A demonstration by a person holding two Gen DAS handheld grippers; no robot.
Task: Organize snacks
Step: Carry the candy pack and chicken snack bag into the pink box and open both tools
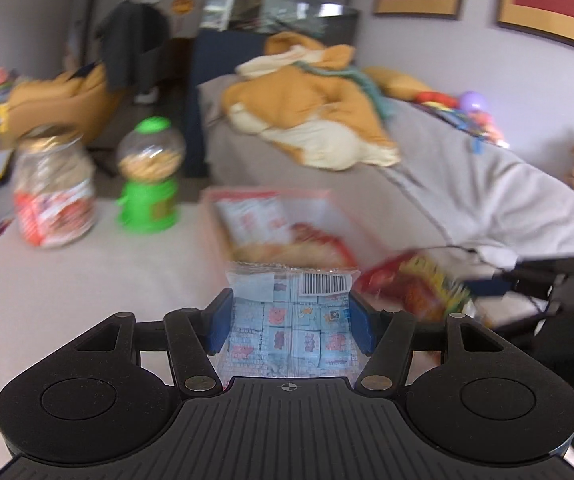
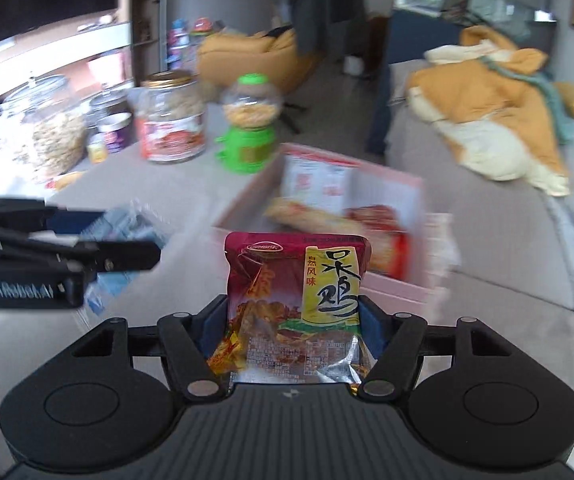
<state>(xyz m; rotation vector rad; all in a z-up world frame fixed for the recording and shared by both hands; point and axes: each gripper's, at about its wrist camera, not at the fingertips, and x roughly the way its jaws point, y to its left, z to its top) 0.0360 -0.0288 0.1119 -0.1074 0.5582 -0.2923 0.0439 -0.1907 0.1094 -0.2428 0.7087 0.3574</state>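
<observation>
My left gripper (image 1: 290, 322) is shut on a light blue snack packet (image 1: 291, 320) with a barcode, its blue pads pressing both sides. The same packet (image 2: 127, 228) shows blurred at the left of the right wrist view, in the left gripper (image 2: 87, 252). My right gripper (image 2: 291, 326) is shut on a dark red and yellow snack packet (image 2: 295, 304), held upright. That packet (image 1: 419, 284) appears blurred at the right of the left wrist view. Beyond both stands a pink box (image 2: 403, 280) on the table, with several snack packets (image 2: 319, 184) inside. The box (image 1: 211, 204) lies just past the blue packet.
A green-based candy dispenser (image 1: 149, 176) and a jar with a red label (image 1: 55, 192) stand left of the box on the grey table (image 1: 87, 272). More glass jars (image 2: 53, 128) crowd the far left. A grey sofa with an orange plush (image 1: 311, 120) lies behind.
</observation>
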